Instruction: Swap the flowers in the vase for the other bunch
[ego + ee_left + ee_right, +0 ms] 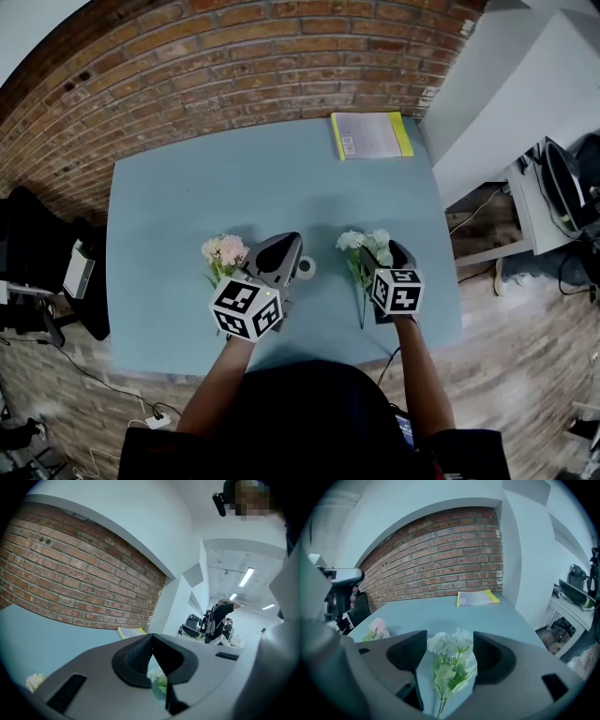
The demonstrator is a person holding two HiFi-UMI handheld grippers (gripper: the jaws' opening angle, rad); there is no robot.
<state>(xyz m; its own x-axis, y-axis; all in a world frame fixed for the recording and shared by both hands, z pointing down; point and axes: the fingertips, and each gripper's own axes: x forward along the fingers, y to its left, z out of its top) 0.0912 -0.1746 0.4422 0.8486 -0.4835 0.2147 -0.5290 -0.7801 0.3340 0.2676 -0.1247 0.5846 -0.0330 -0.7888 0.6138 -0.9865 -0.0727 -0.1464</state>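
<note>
White bunch (362, 267) lay flat on the table (178, 197), just left of the right tongs (396, 251) and about parallel to them, long axis running from the person to the wall: heads at the tongs' tip end, thin green stem trailing back past the marker cube. In the right gripper view the white bunch (450, 665) showed in the gap of the right tongs (450, 639), heads up, stem down, soft ruffled petals, pale green leaves. Those jaws stood wide apart and their black ribbed pads did not press on the flowers

Left tongs (292, 242) had the jaws closed tip to tip, nothing pinched; in the left gripper view the left tongs (151, 635) met in a point with a narrow slit below. Small white vase (306, 267), round, seen from above as a ring, stood upright just right of the left tongs' tip, between the two tongs. Pink bunch (223, 253) lay just left of the left tongs, fluffy pink heads toward the wall, short green stems toward the person

Table top smooth, matt, pale blue. Flat book (370, 134) with a yellow edge lay well ahead of the right tongs, near the red brick wall (234, 66)
</note>
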